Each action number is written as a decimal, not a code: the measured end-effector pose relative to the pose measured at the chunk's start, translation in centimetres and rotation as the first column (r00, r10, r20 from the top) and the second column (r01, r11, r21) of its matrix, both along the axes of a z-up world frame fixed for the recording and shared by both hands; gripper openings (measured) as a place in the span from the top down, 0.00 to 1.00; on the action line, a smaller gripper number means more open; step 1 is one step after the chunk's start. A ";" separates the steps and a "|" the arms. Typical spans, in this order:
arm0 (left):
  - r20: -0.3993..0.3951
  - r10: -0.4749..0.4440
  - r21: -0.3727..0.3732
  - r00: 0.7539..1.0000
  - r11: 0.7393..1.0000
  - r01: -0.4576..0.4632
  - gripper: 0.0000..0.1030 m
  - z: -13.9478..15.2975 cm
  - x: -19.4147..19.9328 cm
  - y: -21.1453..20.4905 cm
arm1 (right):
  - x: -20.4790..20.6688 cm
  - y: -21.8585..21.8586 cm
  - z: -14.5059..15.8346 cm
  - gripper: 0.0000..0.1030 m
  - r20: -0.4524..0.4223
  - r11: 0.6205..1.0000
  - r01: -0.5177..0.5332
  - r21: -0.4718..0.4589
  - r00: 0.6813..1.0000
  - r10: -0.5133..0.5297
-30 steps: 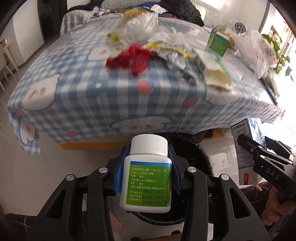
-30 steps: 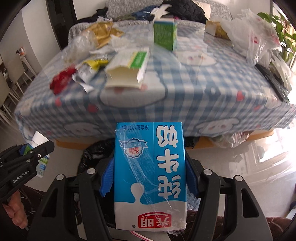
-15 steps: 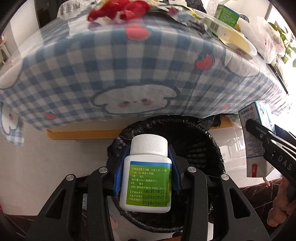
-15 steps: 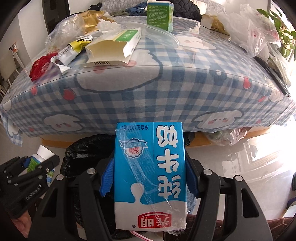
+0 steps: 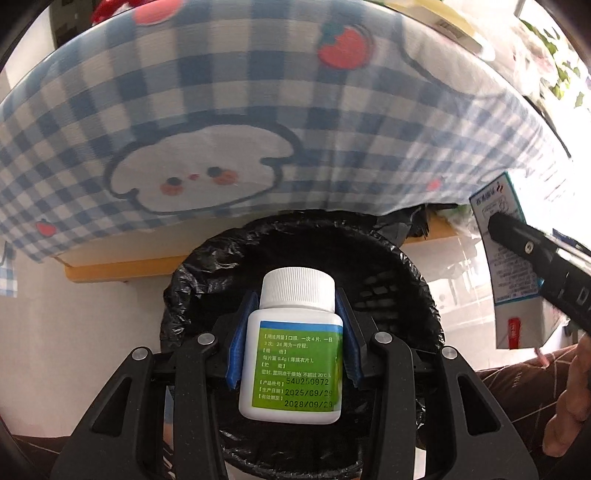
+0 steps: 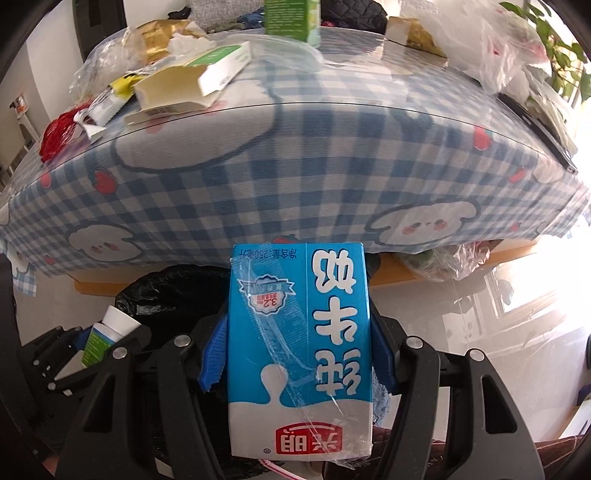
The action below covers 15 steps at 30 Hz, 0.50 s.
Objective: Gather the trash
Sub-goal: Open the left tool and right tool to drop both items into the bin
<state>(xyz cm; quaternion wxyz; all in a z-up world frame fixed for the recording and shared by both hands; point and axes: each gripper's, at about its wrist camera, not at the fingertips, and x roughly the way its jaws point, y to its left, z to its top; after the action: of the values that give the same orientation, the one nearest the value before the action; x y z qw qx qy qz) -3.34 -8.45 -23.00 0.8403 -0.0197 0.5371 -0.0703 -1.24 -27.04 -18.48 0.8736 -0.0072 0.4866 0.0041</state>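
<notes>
My left gripper [image 5: 295, 332] is shut on a white pill bottle [image 5: 291, 354] with a green label, held right above the black-lined trash bin [image 5: 406, 266]. My right gripper [image 6: 299, 343] is shut on a blue and white milk carton [image 6: 299, 350], held upside down beside the bin [image 6: 166, 291], just right of it. The carton also shows at the right of the left wrist view [image 5: 509, 266], and the pill bottle at the lower left of the right wrist view [image 6: 107, 332].
The bin stands on the floor in front of a table with a blue checked cloth [image 6: 295, 166]. On it lie an open cardboard box [image 6: 192, 85], a green carton [image 6: 291, 16], red wrappers [image 6: 59, 133] and plastic bags [image 6: 491, 48].
Both grippers have dropped from table height toward the bin. The bin now fills the space under the pill bottle, and the table edge looms above.
</notes>
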 end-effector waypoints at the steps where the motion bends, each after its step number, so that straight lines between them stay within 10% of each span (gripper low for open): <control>1: 0.003 -0.004 0.001 1.000 1.000 0.004 0.58 -0.1 -0.1 -0.2 | 0.0 -0.2 0.0 0.41 0.000 1.000 0.005 0.003 1.000 -0.005; 15: 0.082 0.069 0.018 0.994 0.997 -0.071 0.06 3.0 -1.6 2.4 | 0.0 0.2 -1.0 0.41 -0.020 0.999 -0.019 0.049 1.000 0.020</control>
<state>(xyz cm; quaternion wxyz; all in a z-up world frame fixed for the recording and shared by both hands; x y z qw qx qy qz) -4.93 -6.03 -20.01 0.8635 -0.0269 0.5024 -0.0361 -1.24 -26.89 -19.49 0.8684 0.0092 0.4951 0.0246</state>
